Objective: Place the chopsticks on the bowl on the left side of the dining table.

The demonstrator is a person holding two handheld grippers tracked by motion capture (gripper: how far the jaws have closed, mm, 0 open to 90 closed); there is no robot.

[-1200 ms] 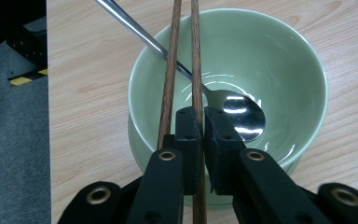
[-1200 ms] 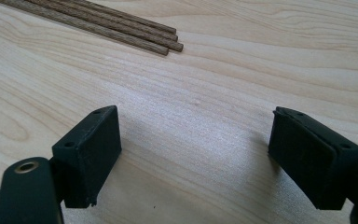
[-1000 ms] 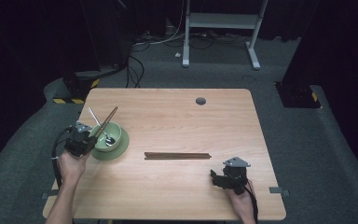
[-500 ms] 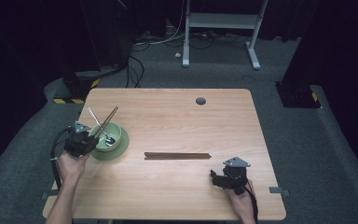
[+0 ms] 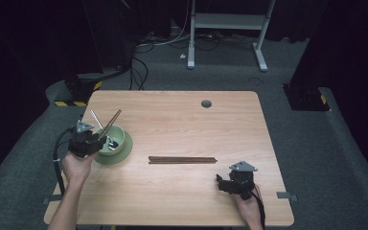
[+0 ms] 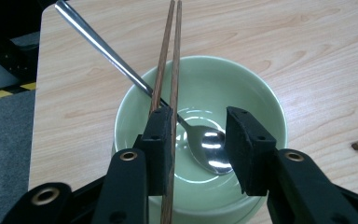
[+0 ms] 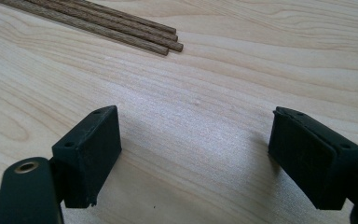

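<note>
A pale green bowl [image 5: 116, 142] [image 6: 242, 88] sits on a green saucer [image 5: 126, 152] at the table's left. A metal spoon [image 6: 205, 144] [image 5: 96, 120] and a pair of brown chopsticks [image 6: 168, 56] [image 5: 112, 121] lean out of the bowl. My left gripper [image 5: 98, 142] [image 6: 198, 126] hovers over the bowl. Its jaws have just been opening; the chopsticks rest against the left pad while the right pad stands clear. More chopsticks [image 5: 182, 159] [image 7: 102, 23] lie mid-table. My right gripper [image 5: 219, 181] [image 7: 196, 135] rests open on the wood with nothing between its fingers.
The wooden table [image 5: 172, 115] has a round cable hole [image 5: 206, 103] near its far edge. Beyond it are a dark floor with cables [image 5: 139, 72] and a white desk frame [image 5: 225, 21]. Bare wood lies between the two grippers.
In the high view the chopsticks and spoon still lean out of the bowl, and both hands stay where they were. Nothing else has visibly moved.
</note>
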